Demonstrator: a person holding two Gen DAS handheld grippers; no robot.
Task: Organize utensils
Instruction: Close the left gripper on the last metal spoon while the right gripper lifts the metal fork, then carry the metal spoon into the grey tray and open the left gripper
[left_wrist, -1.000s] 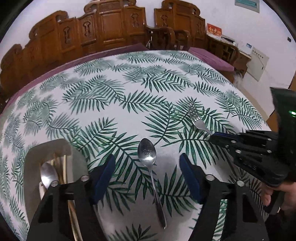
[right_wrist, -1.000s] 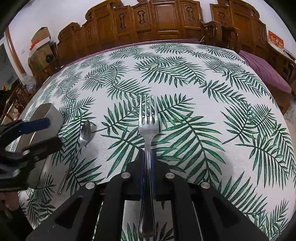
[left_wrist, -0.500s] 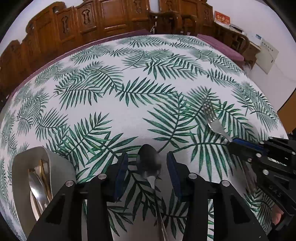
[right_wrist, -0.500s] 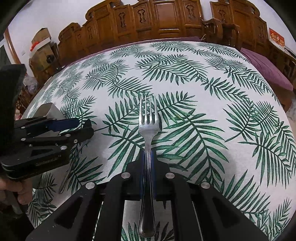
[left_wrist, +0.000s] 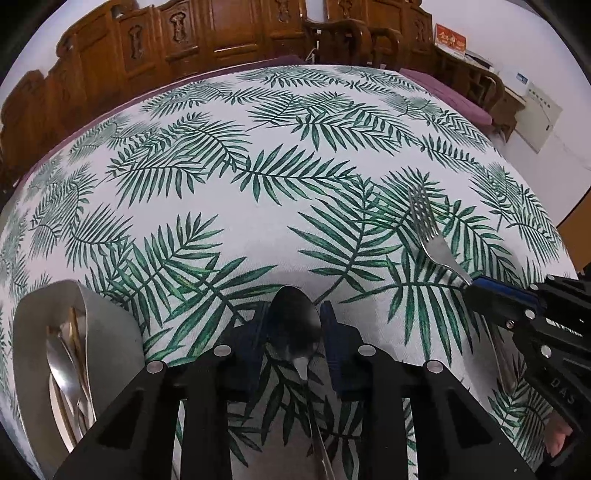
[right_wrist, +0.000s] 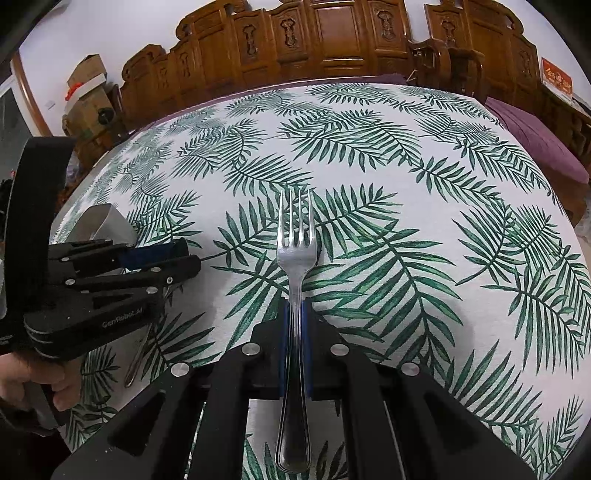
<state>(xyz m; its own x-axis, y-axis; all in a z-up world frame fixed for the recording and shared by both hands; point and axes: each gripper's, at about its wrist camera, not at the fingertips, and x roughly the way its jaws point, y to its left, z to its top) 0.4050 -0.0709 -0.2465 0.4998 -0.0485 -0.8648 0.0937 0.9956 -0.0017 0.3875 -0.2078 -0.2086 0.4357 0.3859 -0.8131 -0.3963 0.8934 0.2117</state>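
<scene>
A steel spoon (left_wrist: 293, 325) lies on the leaf-print tablecloth, its handle running back under my left gripper (left_wrist: 293, 332). The jaws are closing, with the spoon's bowl between them and the blue pads (left_wrist: 258, 332) against its edges. The right wrist view shows that gripper (right_wrist: 184, 258) at the left, with the spoon handle (right_wrist: 136, 362) below it. My right gripper (right_wrist: 294, 317) is shut on the neck of a steel fork (right_wrist: 295, 251), tines pointing away. In the left wrist view the fork (left_wrist: 428, 229) sticks out of the right gripper (left_wrist: 476, 286). Whether the fork rests on the cloth I cannot tell.
A grey utensil holder (left_wrist: 107, 325) lies at the near left, with spoons and chopsticks inside; its end (right_wrist: 107, 225) shows behind the left gripper. Carved wooden chairs (right_wrist: 332, 44) line the table's far side. A hand (right_wrist: 33, 384) holds the left tool.
My left gripper came down and forward over the spoon, and its jaws narrowed from wide apart to the bowl's edges. The right gripper and fork stayed still.
</scene>
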